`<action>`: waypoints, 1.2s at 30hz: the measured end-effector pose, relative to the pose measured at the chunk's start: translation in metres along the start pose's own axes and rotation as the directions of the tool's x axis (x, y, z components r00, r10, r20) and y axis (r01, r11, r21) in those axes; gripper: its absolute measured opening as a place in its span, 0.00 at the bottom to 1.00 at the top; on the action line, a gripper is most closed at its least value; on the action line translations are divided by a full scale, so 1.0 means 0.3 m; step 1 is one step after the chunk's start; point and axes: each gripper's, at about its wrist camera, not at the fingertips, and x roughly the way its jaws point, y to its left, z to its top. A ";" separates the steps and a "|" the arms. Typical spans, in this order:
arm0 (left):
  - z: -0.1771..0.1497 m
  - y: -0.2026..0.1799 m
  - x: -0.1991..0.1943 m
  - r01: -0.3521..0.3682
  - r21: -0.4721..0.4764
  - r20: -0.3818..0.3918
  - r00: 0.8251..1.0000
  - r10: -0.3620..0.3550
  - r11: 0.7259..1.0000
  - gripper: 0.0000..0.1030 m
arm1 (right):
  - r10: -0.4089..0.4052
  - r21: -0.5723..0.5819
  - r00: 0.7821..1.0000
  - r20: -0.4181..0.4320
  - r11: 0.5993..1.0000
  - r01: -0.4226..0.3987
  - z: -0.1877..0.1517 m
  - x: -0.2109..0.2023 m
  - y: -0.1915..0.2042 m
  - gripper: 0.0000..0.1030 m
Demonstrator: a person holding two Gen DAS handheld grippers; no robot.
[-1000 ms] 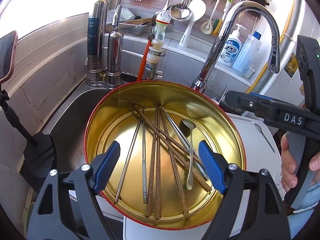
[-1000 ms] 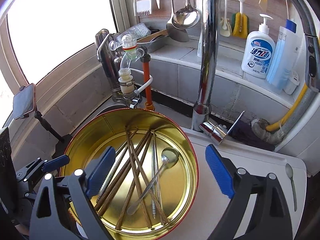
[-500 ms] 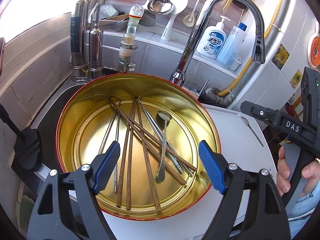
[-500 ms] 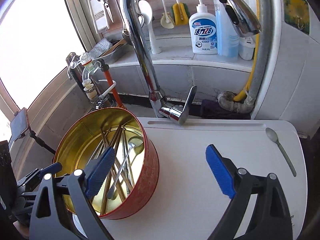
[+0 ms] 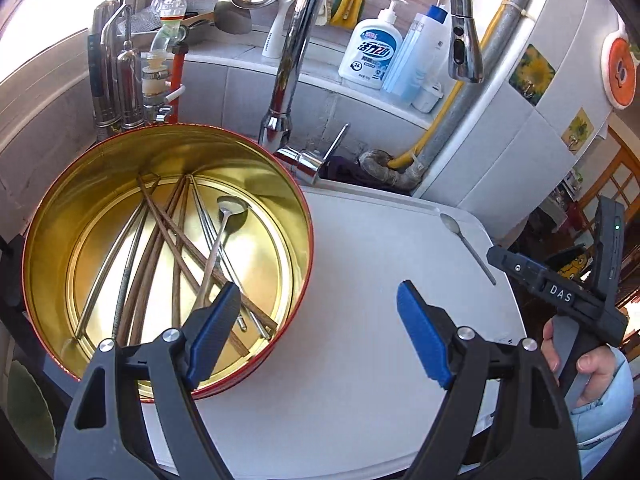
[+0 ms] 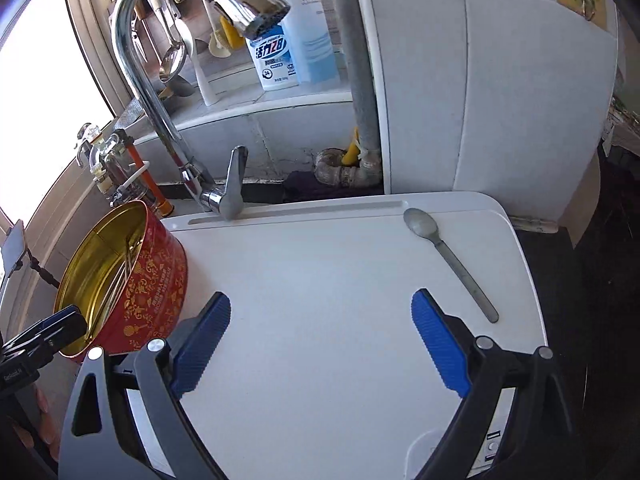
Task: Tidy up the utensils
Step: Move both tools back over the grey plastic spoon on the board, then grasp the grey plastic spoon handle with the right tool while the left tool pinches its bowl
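A round tin gleams glossy gold inside, its outer wall red with gold print. Inside lie dark wooden chopsticks and a polished metal spoon. A matt grey spoon rests on the smooth white tabletop beneath a mirror-bright chrome faucet.

White bench right of the red tin is bare, open for a claw. Only obstacle right of the tin: grey spoon near the far edge. Faucet arches behind the tin, blocking high approach there.
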 end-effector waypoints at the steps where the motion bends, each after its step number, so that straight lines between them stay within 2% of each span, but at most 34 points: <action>1: 0.000 -0.021 0.017 0.017 -0.003 -0.009 1.000 -0.017 1.000 0.77 | -0.009 0.005 1.000 -0.006 1.000 0.010 -0.004 0.002 -0.035 0.90; 9: 0.018 -0.207 0.214 0.106 0.062 -0.121 0.988 -0.097 0.992 0.77 | -0.060 -0.040 0.998 -0.008 0.997 0.060 -0.023 -0.006 -0.195 0.90; 16: 0.091 -0.428 0.461 0.227 0.165 -0.234 0.954 -0.185 0.960 0.77 | -0.109 -0.059 0.994 -0.017 0.992 0.108 -0.028 0.069 -0.302 0.90; 18: 0.114 -0.487 0.540 0.257 0.188 -0.271 0.941 -0.201 0.948 0.77 | -0.121 -0.098 0.992 -0.025 0.988 0.118 -0.025 0.103 -0.322 0.83; 20: 0.137 -0.536 0.614 0.294 0.186 -0.298 0.926 -0.231 0.938 0.77 | -0.121 -0.140 0.992 -0.042 0.984 0.114 -0.018 0.139 -0.341 0.75; 24: 0.169 -0.609 0.730 0.325 0.175 -0.325 0.910 -0.258 0.929 0.77 | -0.133 -0.193 0.990 -0.051 0.974 0.121 0.003 0.198 -0.382 0.69; 28: 0.184 -0.645 0.814 0.384 0.096 -0.362 0.873 -0.327 0.918 0.71 | -0.091 -0.236 0.995 -0.051 0.969 0.077 0.005 0.219 -0.407 0.66; 31: 0.189 -0.680 0.862 0.400 0.085 -0.372 0.862 -0.343 0.913 0.65 | -0.058 -0.269 0.997 -0.052 0.962 0.042 -0.001 0.232 -0.410 0.61; 36: 0.199 -0.731 0.898 0.422 0.080 -0.350 0.860 -0.371 0.903 0.64 | -0.036 -0.295 0.998 -0.052 0.955 0.019 -0.013 0.248 -0.395 0.55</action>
